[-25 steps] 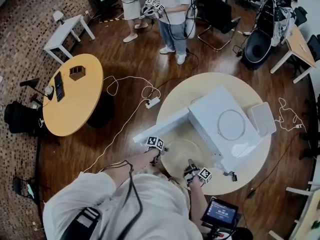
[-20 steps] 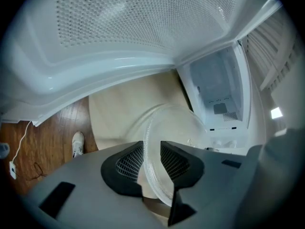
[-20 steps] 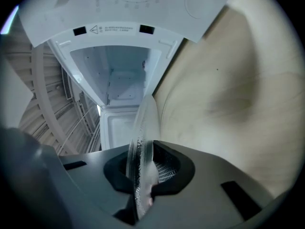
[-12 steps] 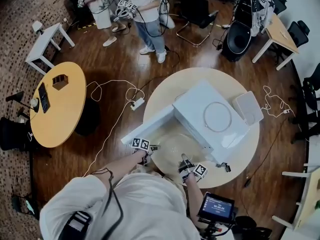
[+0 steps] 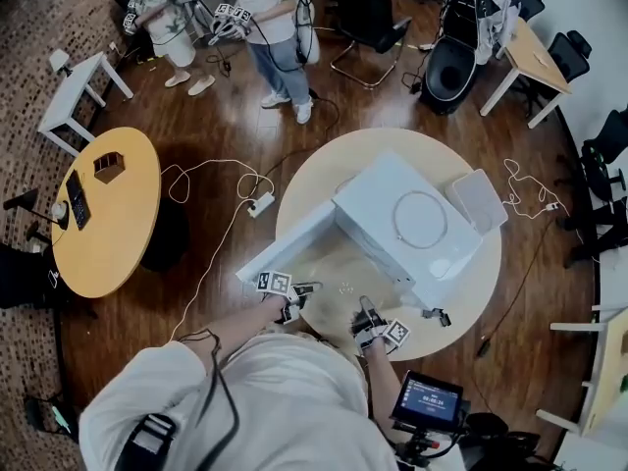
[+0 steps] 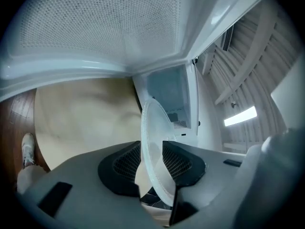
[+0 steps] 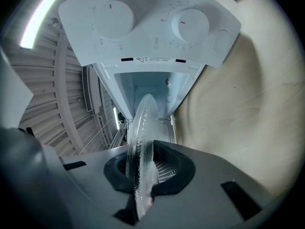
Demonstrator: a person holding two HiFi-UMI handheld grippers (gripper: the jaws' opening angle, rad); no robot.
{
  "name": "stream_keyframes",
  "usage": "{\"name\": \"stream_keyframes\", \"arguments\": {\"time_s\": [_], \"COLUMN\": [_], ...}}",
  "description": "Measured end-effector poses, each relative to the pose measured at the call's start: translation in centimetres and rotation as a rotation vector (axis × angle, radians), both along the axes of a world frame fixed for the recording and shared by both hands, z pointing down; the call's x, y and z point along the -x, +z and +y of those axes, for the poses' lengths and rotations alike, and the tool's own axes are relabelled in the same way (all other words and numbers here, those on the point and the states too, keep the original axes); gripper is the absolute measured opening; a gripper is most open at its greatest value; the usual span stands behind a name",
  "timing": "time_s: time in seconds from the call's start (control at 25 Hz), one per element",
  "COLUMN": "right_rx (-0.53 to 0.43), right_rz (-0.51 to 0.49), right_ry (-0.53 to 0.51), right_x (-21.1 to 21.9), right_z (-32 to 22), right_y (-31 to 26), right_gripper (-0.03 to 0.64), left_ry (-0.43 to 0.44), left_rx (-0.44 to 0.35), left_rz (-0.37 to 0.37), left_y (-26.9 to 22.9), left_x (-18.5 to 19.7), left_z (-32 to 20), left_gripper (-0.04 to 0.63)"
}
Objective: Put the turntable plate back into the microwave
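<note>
The head camera looked steeply down from high above, with the round desk (image 5: 319,189) and the microwave (image 5: 402,214) toward 1 o'clock. Each gripper camera sat close behind its fingers (image 6: 119,163), facing the microwave's open front near 12 o'clock. Both shared that opening and the plate (image 7: 142,128).

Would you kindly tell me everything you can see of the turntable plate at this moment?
The turntable plate is a round disc of clear, glass-like material with a thicker rim. Two grippers clamp opposite edges of that rim, the left gripper on one side and the right gripper on the other. It appears lifted off the table, in front of the microwave, whose door is open. The plate is not yet inside.
</note>
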State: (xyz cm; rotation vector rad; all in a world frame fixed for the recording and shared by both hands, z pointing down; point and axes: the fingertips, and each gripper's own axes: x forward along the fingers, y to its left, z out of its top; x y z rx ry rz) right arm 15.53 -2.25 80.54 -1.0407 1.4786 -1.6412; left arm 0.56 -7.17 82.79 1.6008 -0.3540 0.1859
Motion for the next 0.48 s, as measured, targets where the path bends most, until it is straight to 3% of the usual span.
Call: {"name": "stream_keyframes", "arguments": {"time_s": [0.2, 0.48], "right_rx": [-0.012, -0.045], "right_rz": [0.002, -0.012], "right_ry": [0.001, 0.012], "right_x": [1.0, 1.3], "right_z": [0.0, -0.8], "right_y": [-0.9, -2.6], "right_gripper": [0.028, 0.028], "left_ry": [0.01, -0.065], "left_rx": [0.03, 0.062], "left_rz": [0.082, 0.193], "left_y": [-1.5, -3.7], "left_x": [-1.4, -1.3], "left_z": [0.6, -0.5], "left_gripper": [0.126, 0.123]}}
